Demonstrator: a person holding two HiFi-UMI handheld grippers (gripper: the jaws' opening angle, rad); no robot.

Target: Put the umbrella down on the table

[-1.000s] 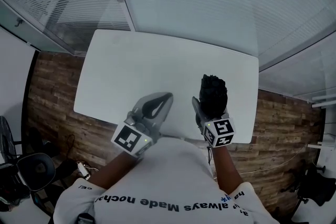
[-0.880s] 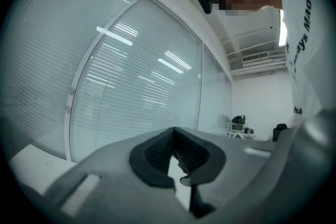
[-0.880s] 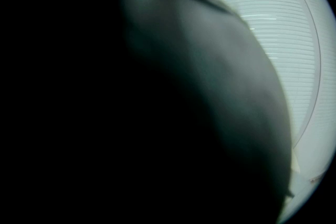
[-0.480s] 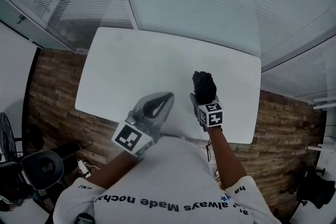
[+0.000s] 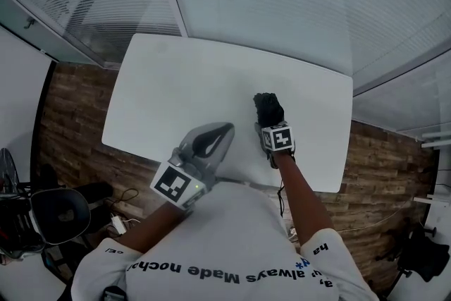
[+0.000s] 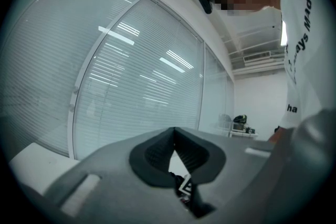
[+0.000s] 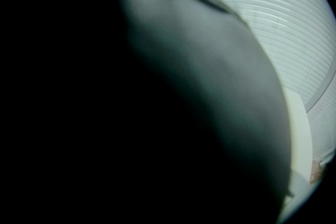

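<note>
Umbrella [image 5: 268, 109] over white table [image 5: 176, 81], chair [image 5: 60, 211] far left

Dim cool light, fisheye warp, blur

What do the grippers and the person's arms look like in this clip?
The left gripper is a grey moulded shell tapering to a point, with dark ribbed pads inside. The right gripper shows only a grey edge. Each carries a cube with black-and-white square markers. The person wears a white short-sleeved T-shirt with dark lettering.
</note>
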